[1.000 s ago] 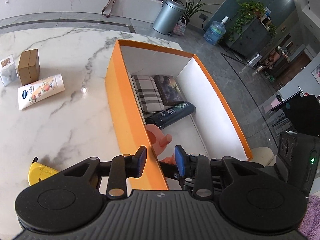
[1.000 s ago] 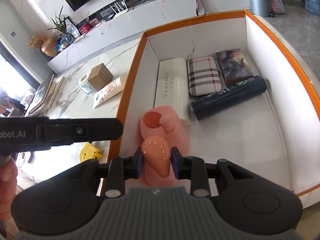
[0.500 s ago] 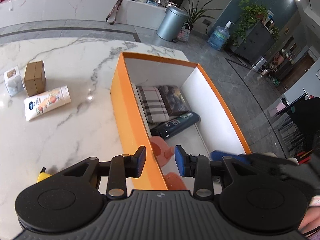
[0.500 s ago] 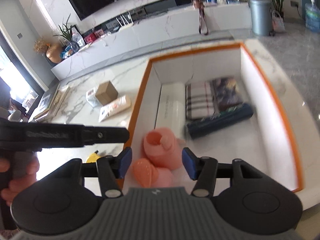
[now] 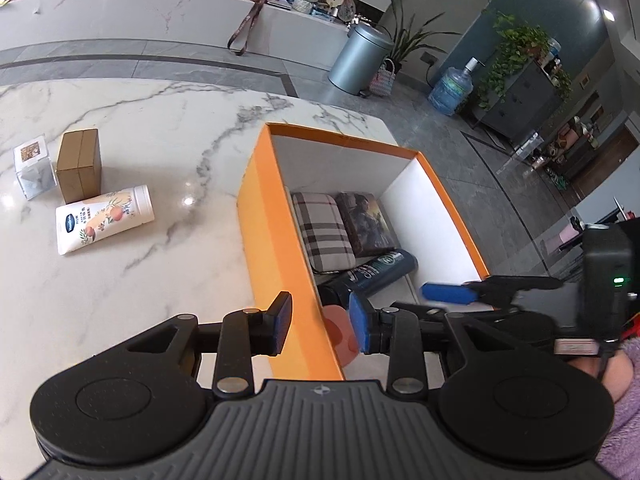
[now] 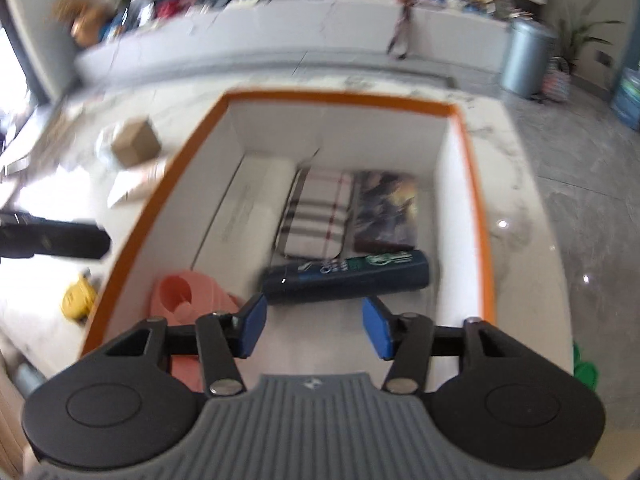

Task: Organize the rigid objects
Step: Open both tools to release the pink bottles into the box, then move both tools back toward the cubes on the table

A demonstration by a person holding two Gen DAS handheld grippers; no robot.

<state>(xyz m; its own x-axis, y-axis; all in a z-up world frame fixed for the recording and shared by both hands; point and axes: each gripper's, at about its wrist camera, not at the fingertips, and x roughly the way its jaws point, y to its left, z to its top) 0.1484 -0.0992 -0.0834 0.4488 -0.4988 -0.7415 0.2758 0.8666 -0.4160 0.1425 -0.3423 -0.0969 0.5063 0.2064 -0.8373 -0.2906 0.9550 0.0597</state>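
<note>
An orange box [image 5: 276, 236] with white inside walls [image 6: 456, 184] stands on the marble table. In it lie a white case [image 6: 244, 216], a plaid pouch [image 6: 316, 216], a dark picture book [image 6: 384, 212], a dark blue bottle [image 6: 348, 276] and a pink bottle [image 6: 188, 296] at the near left corner. My right gripper [image 6: 314, 330] is open and empty above the box's near end. My left gripper [image 5: 320, 328] is open and empty, straddling the box's left wall. The right gripper's blue pad [image 5: 444, 292] shows in the left wrist view.
On the table left of the box lie a cream tube [image 5: 104, 220], a brown carton [image 5: 78, 166] and a small clear box [image 5: 34, 172]. A yellow object [image 6: 78, 300] lies near the box's front left corner. The table edge runs just right of the box.
My right gripper opened and let go of the pink bottle, which now lies in the box's near left corner. The right gripper rose and swung right. The left gripper pulled back slightly.
</note>
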